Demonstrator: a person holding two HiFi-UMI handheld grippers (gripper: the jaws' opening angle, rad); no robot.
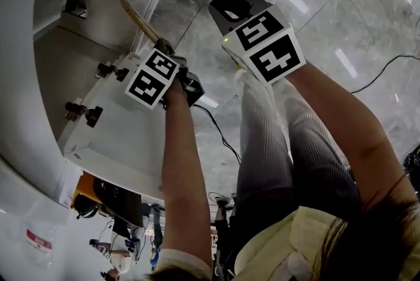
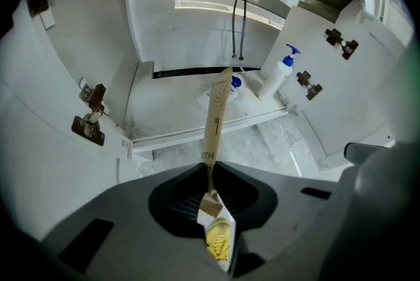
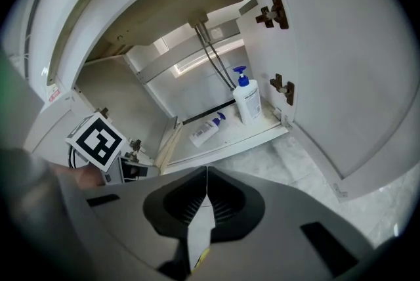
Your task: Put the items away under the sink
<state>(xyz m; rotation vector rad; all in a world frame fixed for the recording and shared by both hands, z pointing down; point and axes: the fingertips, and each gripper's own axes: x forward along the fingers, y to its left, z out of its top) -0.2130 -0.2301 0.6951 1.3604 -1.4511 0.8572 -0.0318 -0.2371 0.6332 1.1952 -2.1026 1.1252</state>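
Your left gripper [image 2: 210, 174] has its jaws closed on the lower end of a flat wooden stick [image 2: 215, 119]. From the jaws the stick points to 12 o'clock, toward the open cabinet under the sink.

Your right gripper [image 3: 207, 171] has its jaws pressed together with nothing between them. In the right gripper view, the left gripper's marker cube [image 3: 97, 140] sits at 9 o'clock.

On the cabinet's floor surface [image 3: 236, 132], a white pump bottle [image 3: 248, 99] stands upright at 1 o'clock, near the right door hinge. A second bottle [image 3: 206, 129] lies on its side just beside it, toward 12 o'clock. Both doors stand open.
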